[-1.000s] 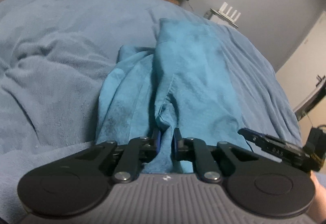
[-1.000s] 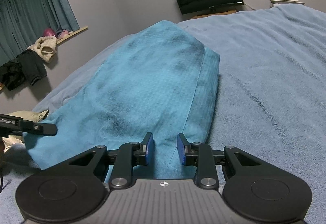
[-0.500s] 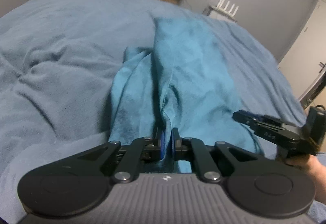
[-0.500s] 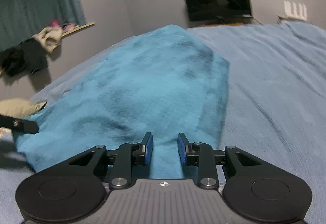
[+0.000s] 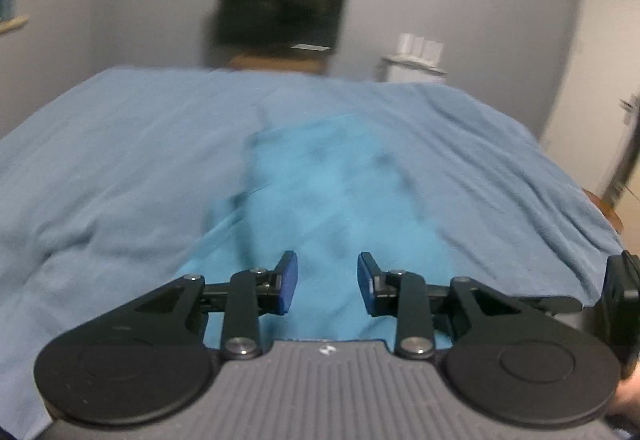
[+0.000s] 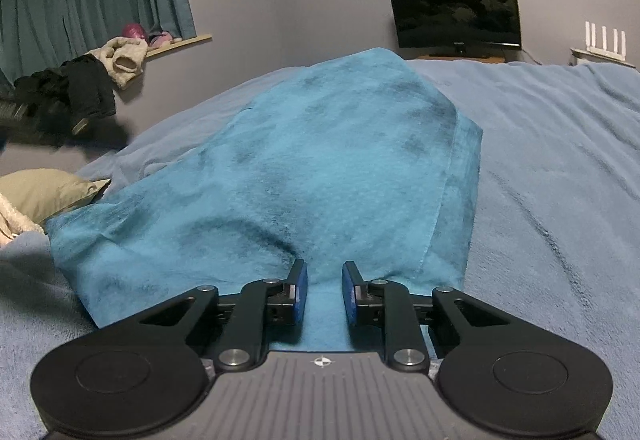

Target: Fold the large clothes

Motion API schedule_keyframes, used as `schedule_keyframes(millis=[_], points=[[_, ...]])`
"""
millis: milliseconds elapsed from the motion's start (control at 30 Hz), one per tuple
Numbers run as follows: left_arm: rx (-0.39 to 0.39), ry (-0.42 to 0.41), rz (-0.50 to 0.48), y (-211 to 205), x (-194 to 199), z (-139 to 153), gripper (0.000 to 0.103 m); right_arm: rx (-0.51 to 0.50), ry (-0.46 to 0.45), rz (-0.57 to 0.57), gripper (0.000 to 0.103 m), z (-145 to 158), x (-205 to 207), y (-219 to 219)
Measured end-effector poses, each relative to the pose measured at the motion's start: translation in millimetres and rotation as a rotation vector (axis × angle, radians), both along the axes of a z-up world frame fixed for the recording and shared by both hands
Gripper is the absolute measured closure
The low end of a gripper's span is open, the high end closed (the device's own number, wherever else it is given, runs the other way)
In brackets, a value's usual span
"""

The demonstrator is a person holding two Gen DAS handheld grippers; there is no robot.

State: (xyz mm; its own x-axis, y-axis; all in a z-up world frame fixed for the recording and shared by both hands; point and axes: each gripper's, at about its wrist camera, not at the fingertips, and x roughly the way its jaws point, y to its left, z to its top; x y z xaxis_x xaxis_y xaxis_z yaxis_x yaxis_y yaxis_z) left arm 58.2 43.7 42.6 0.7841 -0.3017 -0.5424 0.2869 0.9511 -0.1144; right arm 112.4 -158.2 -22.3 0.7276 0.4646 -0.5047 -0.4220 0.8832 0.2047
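Wide pale-blue blanket (image 6: 560,168) runs bare to the right and off to the left, and on it the teal garment (image 6: 320,168) lies folded long, its stitched right edge straight, its left edge rumpled. Left gripper (image 5: 327,284) hangs spread over the near end gripping nothing; right gripper (image 6: 324,292) is parted too, the near hem between its blue pads (image 6: 301,292).

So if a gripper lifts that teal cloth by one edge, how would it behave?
The teal cloth would probably droop, since it already creases over the bedcover. Its fuzzy surface suggests decent grip. It looks light, though its layers may slide apart.
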Motion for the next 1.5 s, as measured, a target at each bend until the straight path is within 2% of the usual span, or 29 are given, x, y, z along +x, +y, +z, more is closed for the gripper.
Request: schedule_keyframes(millis=[133, 233, 300, 367, 433, 533, 567, 633, 733, 800, 1033, 1200, 1233, 1267, 1333, 1400, 1433, 1467, 1500], points=[[0.029, -0.013, -0.059, -42, 32, -19, 0.073, 0.015, -0.001, 0.016, 0.08, 0, -2, -4], [0.133, 0.052, 0.015, -49, 54, -45, 0.073, 0.052, 0.005, 0.039, 0.079, 2, -2, -9], [0.123, 0.072, 0.045, -38, 53, -59, 0.073, 0.123, 0.003, 0.023, 0.076, 7, 0, -20], [0.064, 0.101, 0.068, -21, 51, -64, 0.073, 0.174, -0.044, -0.061, 0.066, 12, 3, -34], [0.028, 0.119, 0.092, -9, 51, -66, 0.073, 0.165, -0.08, -0.191, 0.063, 16, 15, -47], [0.014, 0.129, 0.097, -6, 50, -65, 0.073, 0.146, -0.021, -0.323, 0.063, 10, 50, -53], [0.023, 0.126, 0.095, -6, 50, -65, 0.073, 0.175, 0.01, -0.319, 0.064, 6, 63, -53], [0.043, 0.123, 0.088, -10, 49, -66, 0.073, 0.194, 0.0, -0.302, 0.064, 5, 80, -43], [0.064, 0.129, 0.082, -14, 51, -68, 0.073, 0.06, -0.084, -0.258, 0.054, 11, 101, -10], [0.052, 0.141, 0.077, -10, 51, -69, 0.073, -0.011, -0.107, -0.232, 0.052, 14, 117, 5], [0.033, 0.164, 0.062, -6, 59, -72, 0.073, -0.096, -0.144, -0.138, 0.052, 24, 171, 28], [0.045, 0.177, 0.068, -5, 62, -77, 0.073, -0.202, -0.146, 0.045, 0.063, 20, 185, 65], [0.05, 0.178, 0.068, -6, 63, -77, 0.073, -0.23, -0.152, 0.075, 0.073, 20, 184, 73], [0.052, 0.178, 0.068, -6, 63, -77, 0.073, -0.24, -0.154, 0.102, 0.079, 21, 182, 80], [0.049, 0.181, 0.069, -8, 64, -77, 0.073, -0.197, -0.133, 0.148, 0.079, 27, 174, 86], [0.046, 0.182, 0.07, -8, 67, -77, 0.073, -0.117, -0.115, 0.157, 0.07, 35, 169, 83], [0.046, 0.182, 0.07, -8, 66, -77, 0.073, -0.091, -0.125, 0.12, 0.057, 40, 166, 79], [0.045, 0.182, 0.071, -8, 67, -78, 0.073, -0.071, -0.138, 0.065, 0.053, 42, 164, 73], [0.043, 0.182, 0.073, -7, 67, -80, 0.073, -0.053, -0.128, 0.025, 0.053, 44, 158, 70]])
